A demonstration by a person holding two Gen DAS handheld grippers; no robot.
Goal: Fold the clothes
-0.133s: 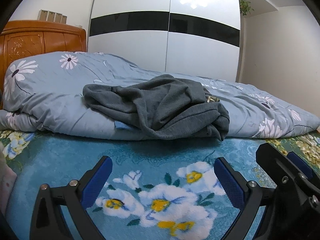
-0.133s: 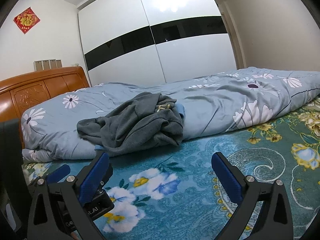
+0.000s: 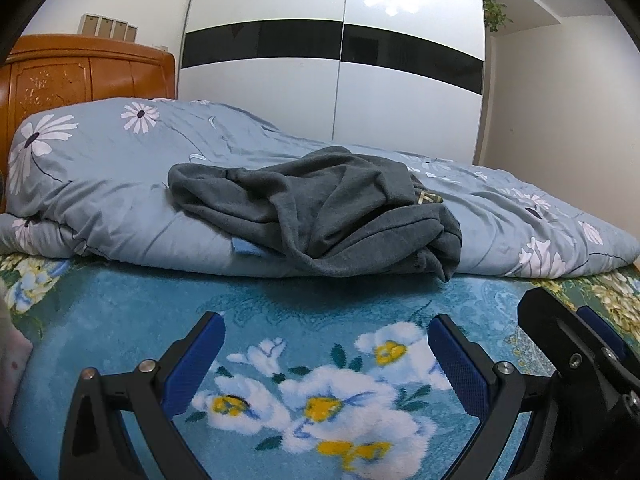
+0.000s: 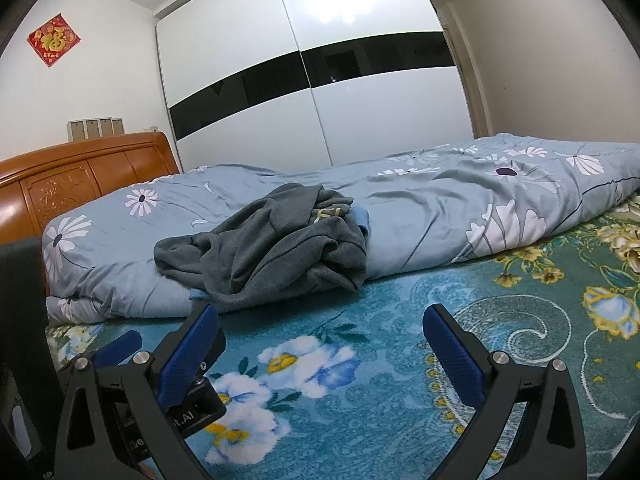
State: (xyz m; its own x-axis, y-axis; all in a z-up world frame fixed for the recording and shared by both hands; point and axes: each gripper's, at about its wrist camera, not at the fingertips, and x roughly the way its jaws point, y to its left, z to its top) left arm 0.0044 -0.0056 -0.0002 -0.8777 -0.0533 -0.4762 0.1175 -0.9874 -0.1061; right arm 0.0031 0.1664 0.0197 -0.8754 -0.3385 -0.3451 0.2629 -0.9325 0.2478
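Left gripper point(image 3: 326, 344) is sitting low over the blanket point(image 3: 120, 312) with its jaws wide apart and holding nothing; right gripper point(image 4: 320, 338) is doing likewise, jaws spread and empty, the two lying side by side. Nothing is changing from a tenth of a second ago: both views are matching the earlier pair, so the task is standing exactly as it was. Garment point(image 3: 320, 216), dark grey, is lying in a crumpled, unfolded heap on the duvet point(image 3: 100, 192), at 12 o'clock from the left gripper and 11 o'clock from the right point(image 4: 272, 248), well apart from both. Writing: a gold print on the garment is showing but too creased to read; a red wall plaque point(image 4: 53, 39) is bearing the character 福; partial letters "t.AI" are appearing on the left gripper's body.
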